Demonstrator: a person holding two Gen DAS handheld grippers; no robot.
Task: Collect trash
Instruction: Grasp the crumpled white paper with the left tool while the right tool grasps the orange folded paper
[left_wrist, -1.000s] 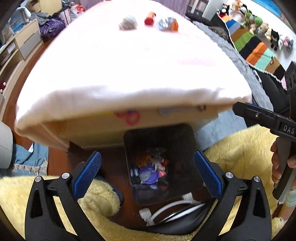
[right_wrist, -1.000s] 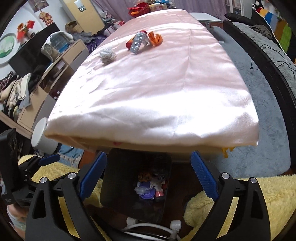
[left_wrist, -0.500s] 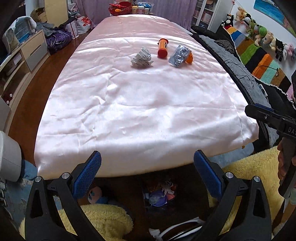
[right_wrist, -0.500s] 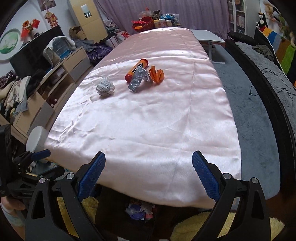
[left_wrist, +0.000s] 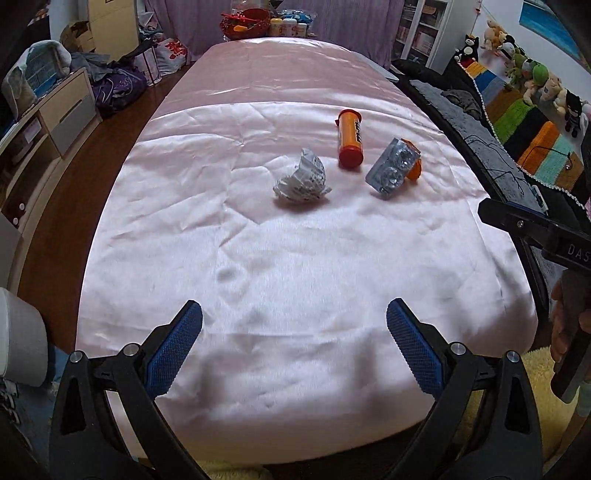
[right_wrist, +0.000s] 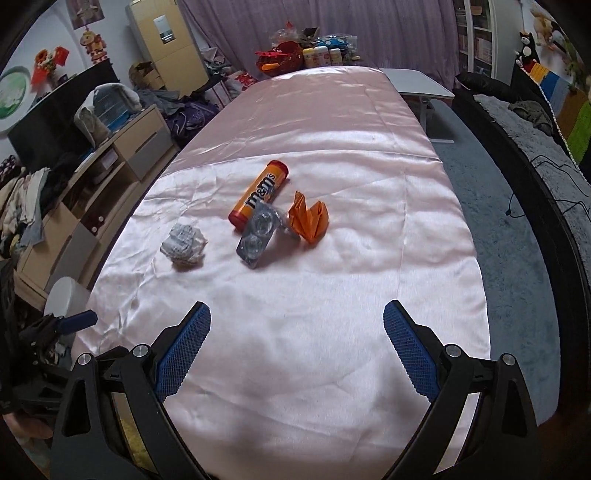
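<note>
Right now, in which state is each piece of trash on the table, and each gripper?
Paper ball: crumpled, lying alone.
Candy tube: on its side, cap on.
Blister pack: tilted, leaning by the tube's end.
Orange paper: folded, beside the pack.
Left gripper: open, empty.
Right gripper: open, empty.

orange folded paper (left_wrist: 416, 170): mostly hidden behind blister pack (left_wrist: 392, 170) | right gripper (left_wrist: 535, 236): cut off at edge

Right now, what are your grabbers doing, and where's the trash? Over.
Left gripper and right gripper open, empty. Crumpled paper, candy tube, blister pack, orange wrapper on pink cloth. Path clear.
</note>
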